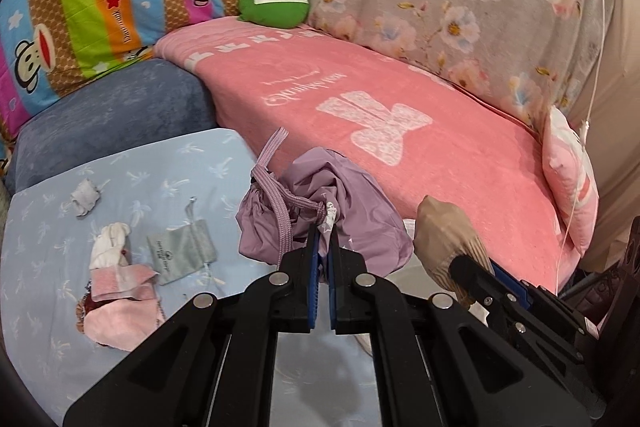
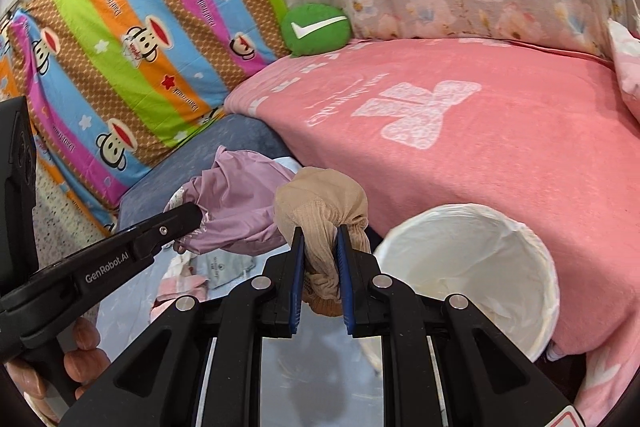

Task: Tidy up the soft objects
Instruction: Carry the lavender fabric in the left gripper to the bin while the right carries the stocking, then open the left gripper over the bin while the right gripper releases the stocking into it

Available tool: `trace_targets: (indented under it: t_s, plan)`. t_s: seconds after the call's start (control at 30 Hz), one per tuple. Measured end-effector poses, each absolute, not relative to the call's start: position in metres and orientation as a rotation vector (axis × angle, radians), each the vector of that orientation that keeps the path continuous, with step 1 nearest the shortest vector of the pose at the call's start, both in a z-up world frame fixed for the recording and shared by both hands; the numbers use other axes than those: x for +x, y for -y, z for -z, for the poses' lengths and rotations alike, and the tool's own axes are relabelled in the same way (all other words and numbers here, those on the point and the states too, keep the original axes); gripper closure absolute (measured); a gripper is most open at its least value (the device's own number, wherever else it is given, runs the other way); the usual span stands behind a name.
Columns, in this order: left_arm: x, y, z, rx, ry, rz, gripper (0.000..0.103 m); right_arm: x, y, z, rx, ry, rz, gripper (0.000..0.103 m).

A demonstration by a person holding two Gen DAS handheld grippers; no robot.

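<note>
Left gripper [image 1: 325,227] clamped on lilac drawstring pouch [image 1: 320,215]; right gripper [image 2: 320,233] pinching beige stocking bundle [image 2: 320,211]. White-lined bin [image 2: 468,279] sits at pink blanket [image 2: 480,147] near edge.

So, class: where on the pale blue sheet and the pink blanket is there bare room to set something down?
The pink blanket is bare from the green cushion to the pink pillow. The blue sheet is crowded around the grey pouch and socks.
</note>
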State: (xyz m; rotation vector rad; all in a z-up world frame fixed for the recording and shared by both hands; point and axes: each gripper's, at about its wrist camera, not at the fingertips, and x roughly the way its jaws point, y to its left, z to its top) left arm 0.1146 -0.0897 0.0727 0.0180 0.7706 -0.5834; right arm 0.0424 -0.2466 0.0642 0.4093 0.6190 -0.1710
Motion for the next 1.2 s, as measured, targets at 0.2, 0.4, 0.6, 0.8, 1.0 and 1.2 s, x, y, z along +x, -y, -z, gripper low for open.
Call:
trace_targets:
  t_s: [0.2, 0.4, 0.6, 0.8, 1.0, 1.2]
  plan:
    - [0.099, 0.117, -0.069, 0.049, -0.783, 0.639, 0.099, 0.019, 0.272, -0.061, 0.429, -0.613, 0.222, 0.089]
    - [0.089, 0.142, -0.063, 0.079, -0.804, 0.692, 0.099, 0.001, 0.296, -0.057, 0.448, -0.609, 0.27, 0.088]
    - [0.085, 0.162, -0.055, 0.079, -0.819, 0.738, 0.097, -0.009, 0.313, -0.052, 0.464, -0.613, 0.304, 0.088]
    - [0.086, 0.168, -0.048, 0.084, -0.841, 0.731, 0.069, -0.01, 0.318, -0.05, 0.465, -0.62, 0.312, 0.083]
    - [0.086, 0.162, -0.053, 0.089, -0.804, 0.686, 0.049, -0.008, 0.317, -0.05, 0.468, -0.614, 0.311, 0.078]
    - [0.09, 0.155, -0.052, 0.089, -0.803, 0.66, 0.049, -0.004, 0.309, -0.053, 0.459, -0.617, 0.289, 0.077]
